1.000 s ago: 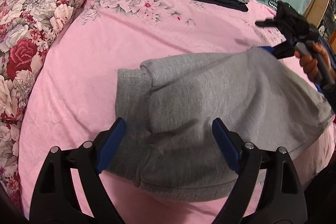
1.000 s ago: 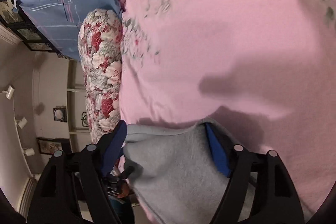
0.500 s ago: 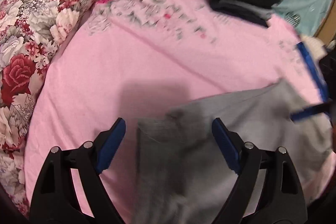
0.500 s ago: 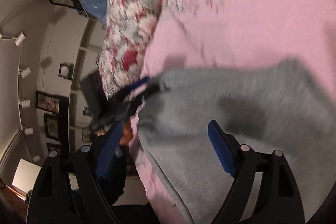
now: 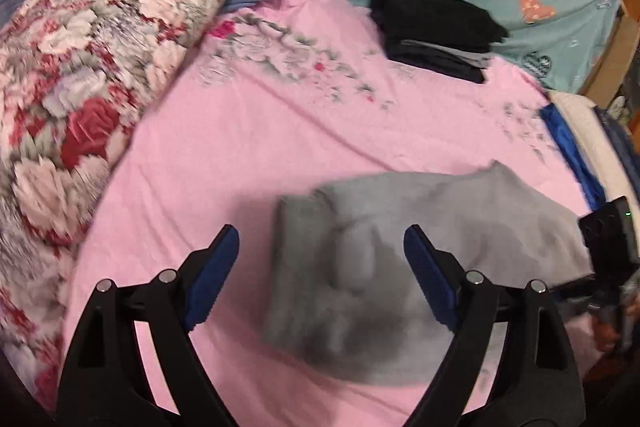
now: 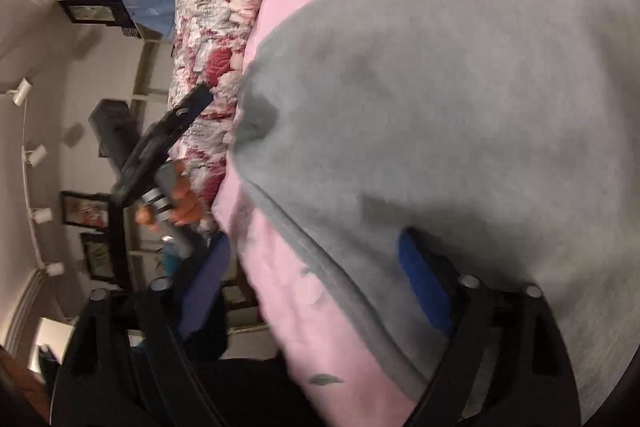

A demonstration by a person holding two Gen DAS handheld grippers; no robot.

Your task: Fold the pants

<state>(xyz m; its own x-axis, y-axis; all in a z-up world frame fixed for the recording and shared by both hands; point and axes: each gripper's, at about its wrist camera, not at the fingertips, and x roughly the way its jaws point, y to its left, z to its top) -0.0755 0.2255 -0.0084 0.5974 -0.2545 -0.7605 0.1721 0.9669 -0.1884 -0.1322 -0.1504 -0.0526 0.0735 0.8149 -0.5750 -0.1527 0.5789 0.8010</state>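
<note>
Pants (image 5: 400, 267) now dropped flat, both claws seemingly wide, empty.

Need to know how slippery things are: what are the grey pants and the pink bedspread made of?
Grey pants: seemingly soft matte sweatshirt knit, judging by the ribbed cuff band and thick rounded folds. Pink bedspread: looks like thin matte woven cloth with printed flowers; fine creases, no sheen.

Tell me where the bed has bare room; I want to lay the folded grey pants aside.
The widest free patch is pink sheet, bordered by the floral pillow on the left, the dark folded stack at the far right and the grey pants in front. It is crowded at the right edge, by the right gripper.
</note>
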